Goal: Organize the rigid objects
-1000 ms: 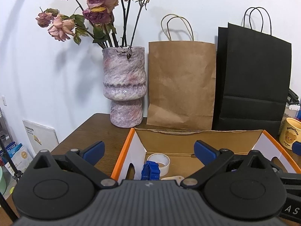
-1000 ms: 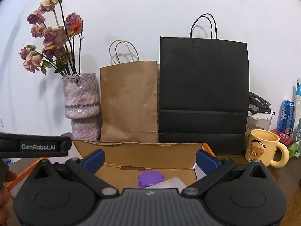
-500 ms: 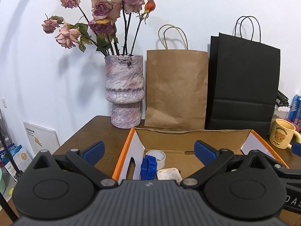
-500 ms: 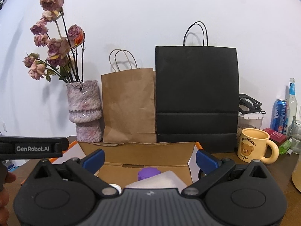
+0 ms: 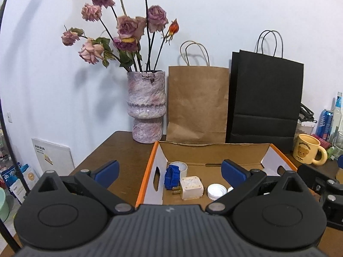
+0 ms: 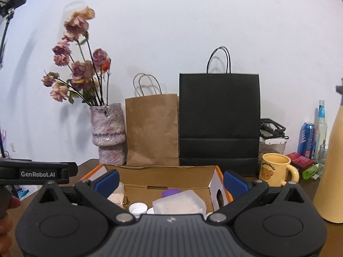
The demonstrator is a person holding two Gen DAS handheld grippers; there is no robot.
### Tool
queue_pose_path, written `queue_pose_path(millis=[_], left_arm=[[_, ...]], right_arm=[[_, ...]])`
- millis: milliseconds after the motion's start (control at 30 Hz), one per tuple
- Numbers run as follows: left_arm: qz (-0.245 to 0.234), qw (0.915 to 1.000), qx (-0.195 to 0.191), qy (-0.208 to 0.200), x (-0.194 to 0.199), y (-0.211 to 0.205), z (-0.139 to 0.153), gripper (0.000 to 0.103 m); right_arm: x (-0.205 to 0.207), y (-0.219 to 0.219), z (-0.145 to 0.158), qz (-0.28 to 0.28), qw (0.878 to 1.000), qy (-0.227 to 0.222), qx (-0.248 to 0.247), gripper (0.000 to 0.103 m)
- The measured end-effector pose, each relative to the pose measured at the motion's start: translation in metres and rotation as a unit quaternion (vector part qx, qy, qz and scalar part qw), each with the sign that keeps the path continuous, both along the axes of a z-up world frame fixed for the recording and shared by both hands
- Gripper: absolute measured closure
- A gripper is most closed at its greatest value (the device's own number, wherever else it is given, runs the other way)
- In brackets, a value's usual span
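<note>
An open cardboard box with orange edges (image 5: 150, 169) (image 6: 163, 171) stands on the brown table. Inside lie a blue ridged piece (image 5: 171, 176), a white tape roll (image 5: 181, 166), a cream plug adapter (image 5: 190, 187) and a white cap (image 5: 216, 190). The right wrist view adds a purple lid (image 6: 171, 192), a clear plastic case (image 6: 178, 203) and a white cap (image 6: 138, 208). My left gripper (image 5: 170, 169) is open above the box's near left side, holding nothing. My right gripper (image 6: 170, 180) is open over the box's near edge, also with nothing in it.
A vase of dried roses (image 5: 148, 105), a brown paper bag (image 5: 197, 100) and a black paper bag (image 5: 265, 98) stand behind the box. A yellow bear mug (image 6: 275, 169), a can, bottles and a tan cone (image 6: 331, 171) crowd the right. A hand (image 6: 6, 214) shows at far left.
Both grippers have drawn back and risen from the box, so more of its inside shows. They were open throughout and nothing was picked up.
</note>
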State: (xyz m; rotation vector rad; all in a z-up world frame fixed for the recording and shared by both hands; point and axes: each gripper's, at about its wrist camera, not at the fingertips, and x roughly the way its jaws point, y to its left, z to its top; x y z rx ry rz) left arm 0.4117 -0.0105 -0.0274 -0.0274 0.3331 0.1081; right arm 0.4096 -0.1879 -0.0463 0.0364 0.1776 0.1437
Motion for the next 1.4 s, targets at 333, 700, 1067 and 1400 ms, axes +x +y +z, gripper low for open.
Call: queue_pose_path(millis=[333, 700, 1067, 1400], left_arm=[[-0.014, 0.9998, 0.008, -0.015, -0.067, -0.006, 0.012, 0.000], [-0.022, 0.9993, 0.004, -0.030, -0.150, 0.002, 0.023, 0.000], [-0.026, 0.9989, 0.008, -0.038, -0.245, 0.011, 0.022, 0.000], [-0.028, 0.9985, 0.006, -0.046, -0.323, 0.016, 0.020, 0.000]], right_arm=[[-0.064, -0.004, 0.010, 0.008, 1.000, -0.013, 0.001, 0.000], [-0.148, 0.000, 0.022, 0.009, 0.999, -0.035, -0.004, 0.000], [-0.246, 0.000, 0.029, 0.012, 0.999, -0.047, 0.001, 0.000], [-0.326, 0.008, 0.024, 0.018, 0.999, -0.044, -0.010, 0.000]])
